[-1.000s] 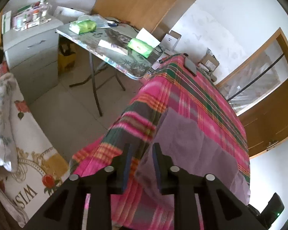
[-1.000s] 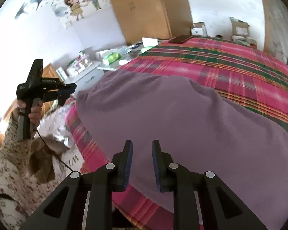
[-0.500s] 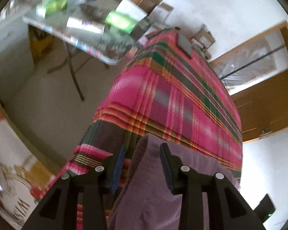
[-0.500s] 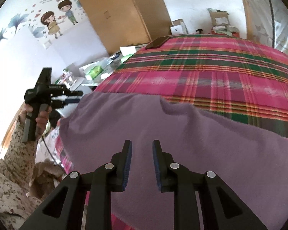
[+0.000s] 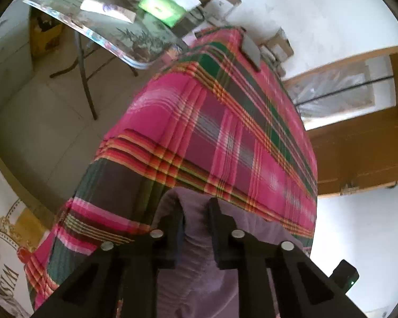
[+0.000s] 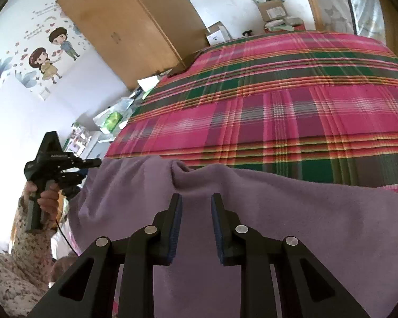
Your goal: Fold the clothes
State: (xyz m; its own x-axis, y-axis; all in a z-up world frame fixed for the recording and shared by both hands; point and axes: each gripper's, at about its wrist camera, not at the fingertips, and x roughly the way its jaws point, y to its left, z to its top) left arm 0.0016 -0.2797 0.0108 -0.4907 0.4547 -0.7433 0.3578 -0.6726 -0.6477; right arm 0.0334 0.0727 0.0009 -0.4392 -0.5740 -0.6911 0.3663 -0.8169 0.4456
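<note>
A home bedroom: plaid-covered bed (image 6: 291, 111), wooden wardrobe (image 6: 135, 29), cartoon wall stickers (image 6: 50, 53)

The garment (image 6: 252, 238) is lying on the bed (image 6: 278, 100) at its near edge under my grippers; the desk (image 5: 124, 34) is standing beyond the bed's left side.

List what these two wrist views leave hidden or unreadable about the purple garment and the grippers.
- Purple garment, right wrist view: its near part runs off the bottom edge; type unreadable.
- Left gripper, closing with cloth between its jaws: its own fingers hide any pad contact.
- Right gripper: jaws apart over the cloth; touching or hovering, unclear.
</note>
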